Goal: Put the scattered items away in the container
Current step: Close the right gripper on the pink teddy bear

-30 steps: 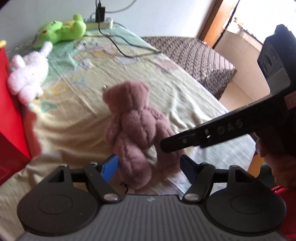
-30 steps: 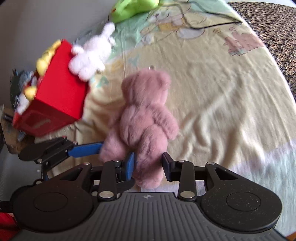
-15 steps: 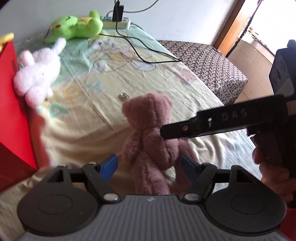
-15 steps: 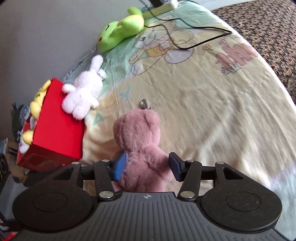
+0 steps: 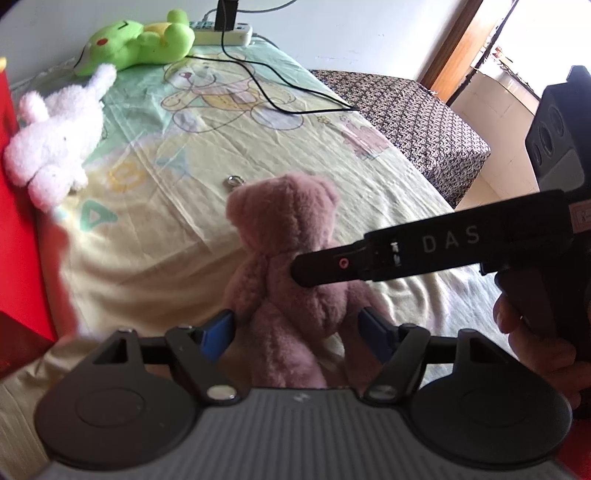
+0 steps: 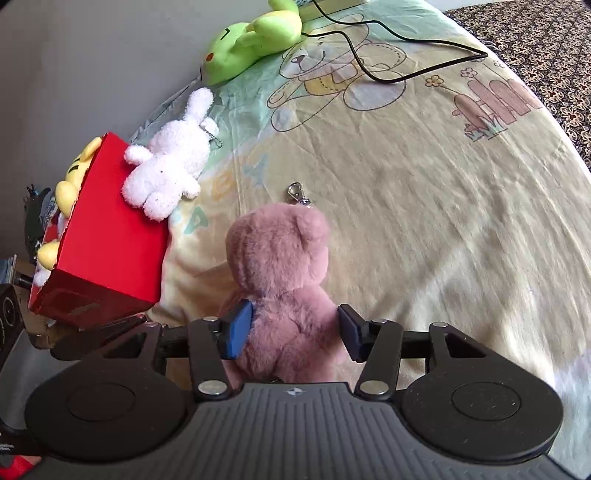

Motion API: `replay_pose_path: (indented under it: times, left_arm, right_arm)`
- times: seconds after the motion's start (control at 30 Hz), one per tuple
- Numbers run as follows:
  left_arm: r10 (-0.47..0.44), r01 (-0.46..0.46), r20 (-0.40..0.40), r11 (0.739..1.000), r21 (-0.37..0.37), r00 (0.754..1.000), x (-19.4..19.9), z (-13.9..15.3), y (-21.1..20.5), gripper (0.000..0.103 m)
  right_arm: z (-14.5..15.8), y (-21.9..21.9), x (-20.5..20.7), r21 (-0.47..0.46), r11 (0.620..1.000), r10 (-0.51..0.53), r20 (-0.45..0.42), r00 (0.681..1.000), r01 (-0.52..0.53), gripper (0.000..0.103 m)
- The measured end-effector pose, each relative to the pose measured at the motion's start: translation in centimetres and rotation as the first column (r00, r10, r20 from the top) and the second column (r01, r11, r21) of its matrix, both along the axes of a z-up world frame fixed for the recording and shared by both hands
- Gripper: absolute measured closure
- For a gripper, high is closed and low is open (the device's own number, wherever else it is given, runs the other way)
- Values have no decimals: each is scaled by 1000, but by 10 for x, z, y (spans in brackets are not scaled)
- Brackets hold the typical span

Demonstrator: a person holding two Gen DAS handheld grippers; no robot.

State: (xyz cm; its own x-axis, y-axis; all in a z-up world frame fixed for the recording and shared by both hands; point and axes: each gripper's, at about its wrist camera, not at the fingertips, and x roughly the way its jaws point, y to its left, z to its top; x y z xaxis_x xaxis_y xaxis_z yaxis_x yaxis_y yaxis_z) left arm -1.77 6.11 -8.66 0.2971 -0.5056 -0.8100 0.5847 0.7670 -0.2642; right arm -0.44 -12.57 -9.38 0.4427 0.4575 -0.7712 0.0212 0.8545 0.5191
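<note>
A pink teddy bear (image 5: 288,229) (image 6: 280,251) sits upright on the bed sheet, its back to both cameras. My right gripper (image 6: 295,328) is closing on its torso, and both blue pads touch the fur. From the left wrist view, its black finger (image 5: 406,251) crosses the bear's back. My left gripper (image 5: 295,330) is closing around the bear's lower body. Its left pad is at the bear's arm, and a small gap shows at its right pad. The red box (image 6: 110,251) (image 5: 14,221) stands at the left with yellow toys (image 6: 74,173) inside.
A white plush bunny (image 5: 55,147) (image 6: 166,173) leans on the red box. A green plush (image 5: 140,40) (image 6: 251,40) lies by the wall near a power strip (image 5: 221,33), whose black cable (image 5: 277,96) trails over the sheet. A person's hand (image 5: 535,339) holds the right gripper.
The right gripper let go of the bear's leg, widened and now sits around its torso. The bear went from leaning to upright. Both views now take in more of the far bed.
</note>
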Motion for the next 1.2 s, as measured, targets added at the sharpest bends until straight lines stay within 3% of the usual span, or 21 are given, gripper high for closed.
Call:
replay_pose_path:
  times: [0.17, 0.2, 0.23, 0.3, 0.4, 0.53, 0.6, 0.77, 0.87, 1.2]
  left_arm:
    - [20, -19, 27, 1000, -23, 999, -6, 7, 5, 38]
    - [20, -18, 36, 999, -33, 999, -7, 9, 6, 43]
    - [12, -10, 36, 998, -58, 999, -9, 13, 8, 65]
    - [9, -6, 71, 999, -44, 997, -13, 20, 6, 65]
    - [-21, 18, 104, 1000, 22, 994, -18, 19, -2, 63]
    - [21, -20, 66, 1000, -22, 998, -15, 16, 11, 32]
    - [61, -59, 36, 997, -42, 998, -13, 13, 21, 25]
    - [69, -75, -78, 995, -71, 995, -10, -5, 28, 24]
    - [63, -71, -93, 994, -85, 994, -10, -10, 24, 25]
    - [44, -47, -45, 997, -66, 998, -9, -5, 18, 29]
  right_arm:
    - [4, 2, -5, -17, 1000, 20, 21, 1000, -19, 53]
    - [5, 2, -5, -20, 999, 26, 21, 999, -26, 54]
    - [5, 3, -6, -13, 999, 35, 20, 999, -35, 55]
    - [8, 7, -7, 1, 998, 63, 26, 998, -63, 63]
    - [13, 16, -7, -61, 994, 93, 56, 994, -89, 69]
    - [10, 12, -7, -46, 996, 82, 50, 995, -79, 68]
    - [8, 10, -9, -29, 998, 61, 43, 997, -60, 63]
    - [1, 5, -10, 30, 999, 16, 19, 1000, -17, 57]
    - [-2, 8, -8, 43, 999, 26, 6, 1000, -26, 43]
    - [-3, 15, -1, 14, 995, 101, 15, 995, -101, 49]
